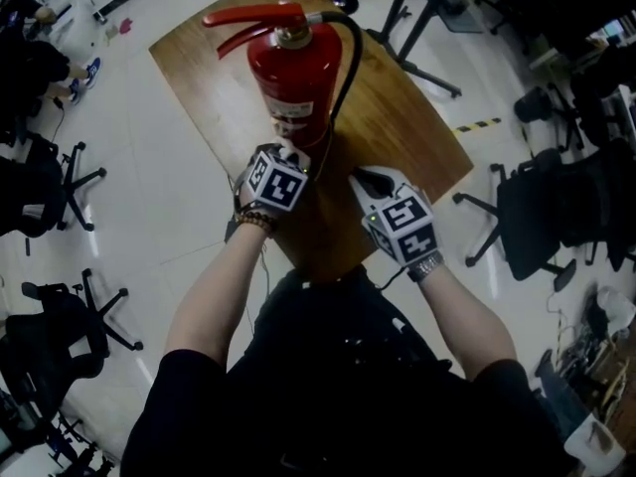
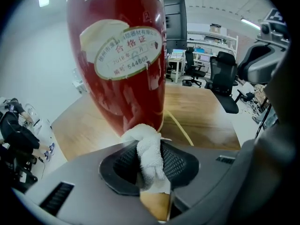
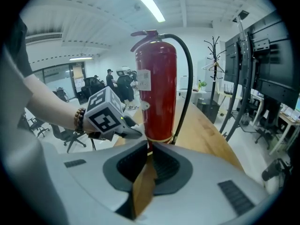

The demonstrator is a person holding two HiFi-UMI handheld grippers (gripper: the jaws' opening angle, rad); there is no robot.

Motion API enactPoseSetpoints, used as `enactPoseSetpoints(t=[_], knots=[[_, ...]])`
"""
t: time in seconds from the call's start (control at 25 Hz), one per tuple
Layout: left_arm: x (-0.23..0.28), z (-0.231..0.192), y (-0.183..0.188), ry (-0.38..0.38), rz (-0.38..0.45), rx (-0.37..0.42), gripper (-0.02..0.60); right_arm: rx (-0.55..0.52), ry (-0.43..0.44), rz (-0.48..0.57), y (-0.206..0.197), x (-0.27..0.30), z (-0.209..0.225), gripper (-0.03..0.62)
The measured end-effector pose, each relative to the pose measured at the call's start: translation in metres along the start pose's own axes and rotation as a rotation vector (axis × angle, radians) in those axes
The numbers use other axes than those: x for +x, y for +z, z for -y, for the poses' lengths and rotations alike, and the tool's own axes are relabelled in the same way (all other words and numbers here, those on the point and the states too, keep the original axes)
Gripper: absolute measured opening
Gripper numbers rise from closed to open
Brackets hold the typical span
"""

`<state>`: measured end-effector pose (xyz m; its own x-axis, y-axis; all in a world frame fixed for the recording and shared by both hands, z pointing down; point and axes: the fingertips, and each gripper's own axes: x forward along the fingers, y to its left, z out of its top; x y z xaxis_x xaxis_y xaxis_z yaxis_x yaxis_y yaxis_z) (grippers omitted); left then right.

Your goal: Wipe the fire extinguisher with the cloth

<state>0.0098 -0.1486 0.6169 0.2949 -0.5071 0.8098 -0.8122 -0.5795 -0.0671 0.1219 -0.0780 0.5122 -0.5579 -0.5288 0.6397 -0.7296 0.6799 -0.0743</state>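
Wooden table [image 1: 409, 127] holds extinguisher [image 1: 295, 78] upright | your left gripper [image 1: 288, 155] clamps cloth [image 2: 149, 156] against its lower body | your right gripper [image 3: 149, 148] closed, empty, just beside

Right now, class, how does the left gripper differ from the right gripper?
The left gripper is clamped on a white cloth; the right gripper is shut on nothing. The left gripper holds its cloth against the fire extinguisher low down; the right gripper sits apart from it. Both point towards the fire extinguisher.
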Motion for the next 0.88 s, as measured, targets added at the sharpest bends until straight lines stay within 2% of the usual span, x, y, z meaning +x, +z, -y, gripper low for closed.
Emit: enactPoseSetpoints(t=[0.36, 0.88], knots=[[-0.059, 0.009, 0.021, 0.053, 0.018, -0.082, 0.100, -0.061, 0.090, 0.029, 0.008, -0.008, 0.023, 0.041], [-0.193, 0.024, 0.120, 0.154, 0.215, -0.026, 0.098, -0.148, 0.171, 0.076, 0.028, -0.015, 0.031, 0.041]])
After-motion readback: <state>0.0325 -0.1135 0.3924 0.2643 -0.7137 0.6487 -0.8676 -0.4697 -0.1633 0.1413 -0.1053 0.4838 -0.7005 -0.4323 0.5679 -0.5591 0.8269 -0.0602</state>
